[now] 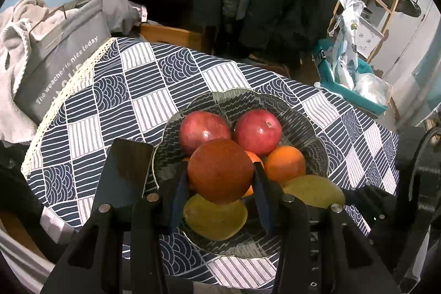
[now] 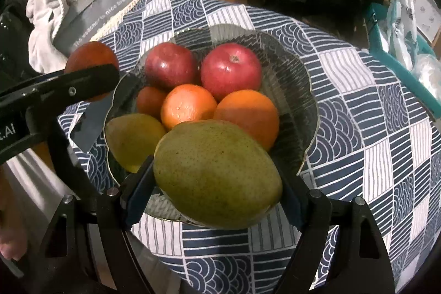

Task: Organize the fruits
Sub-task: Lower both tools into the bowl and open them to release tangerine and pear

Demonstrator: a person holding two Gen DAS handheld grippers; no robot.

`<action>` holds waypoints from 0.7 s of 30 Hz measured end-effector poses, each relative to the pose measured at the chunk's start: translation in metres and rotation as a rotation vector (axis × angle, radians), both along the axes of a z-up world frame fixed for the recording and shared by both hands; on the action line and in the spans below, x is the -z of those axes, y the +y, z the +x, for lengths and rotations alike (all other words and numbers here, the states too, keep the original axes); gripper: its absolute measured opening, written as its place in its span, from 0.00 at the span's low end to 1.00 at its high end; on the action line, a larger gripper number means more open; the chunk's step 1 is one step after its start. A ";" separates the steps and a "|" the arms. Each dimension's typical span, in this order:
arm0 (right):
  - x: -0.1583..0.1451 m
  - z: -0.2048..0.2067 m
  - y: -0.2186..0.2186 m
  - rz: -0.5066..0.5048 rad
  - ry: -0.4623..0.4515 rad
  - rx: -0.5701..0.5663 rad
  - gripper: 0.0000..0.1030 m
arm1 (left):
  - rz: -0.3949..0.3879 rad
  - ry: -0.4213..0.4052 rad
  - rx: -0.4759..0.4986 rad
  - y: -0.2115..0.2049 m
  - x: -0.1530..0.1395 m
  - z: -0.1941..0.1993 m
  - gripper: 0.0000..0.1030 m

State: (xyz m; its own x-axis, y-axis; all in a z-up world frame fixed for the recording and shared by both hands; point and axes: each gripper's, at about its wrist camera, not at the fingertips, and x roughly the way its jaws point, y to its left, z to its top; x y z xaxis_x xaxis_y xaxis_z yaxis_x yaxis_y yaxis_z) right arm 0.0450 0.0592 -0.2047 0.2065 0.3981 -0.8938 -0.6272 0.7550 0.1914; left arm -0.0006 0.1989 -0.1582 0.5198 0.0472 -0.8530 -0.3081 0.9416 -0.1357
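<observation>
Glass bowl (image 2: 303,68) on checked cloth (image 2: 372,156) holds apples, oranges, one mango. Left gripper (image 1: 220,178) pinches a dark red fruit (image 1: 220,170) above it; right gripper (image 2: 217,183) clamps a green mango (image 2: 217,172) at the near rim, probably for grouping.

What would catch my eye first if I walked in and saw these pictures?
Probably the fruit gripped in each claw: the left claw clamps a dark red round fruit above the bowl, and the right claw holds a big green mango at the bowl's near rim. Next comes the ribbed glass bowl itself, in the middle of a blue-and-white patterned tablecloth, heaped with two shiny red apples, oranges and another mango.
</observation>
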 end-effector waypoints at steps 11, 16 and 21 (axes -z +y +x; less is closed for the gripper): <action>-0.024 0.005 -0.014 0.009 -0.090 0.030 0.79 | -0.009 0.026 0.008 -0.004 0.007 0.005 0.45; -0.024 0.012 -0.030 0.008 -0.090 0.081 0.79 | -0.001 0.002 0.027 -0.010 0.002 0.006 0.54; -0.034 0.018 -0.047 0.022 -0.106 0.138 0.79 | 0.014 -0.008 0.044 -0.018 -0.003 0.006 0.57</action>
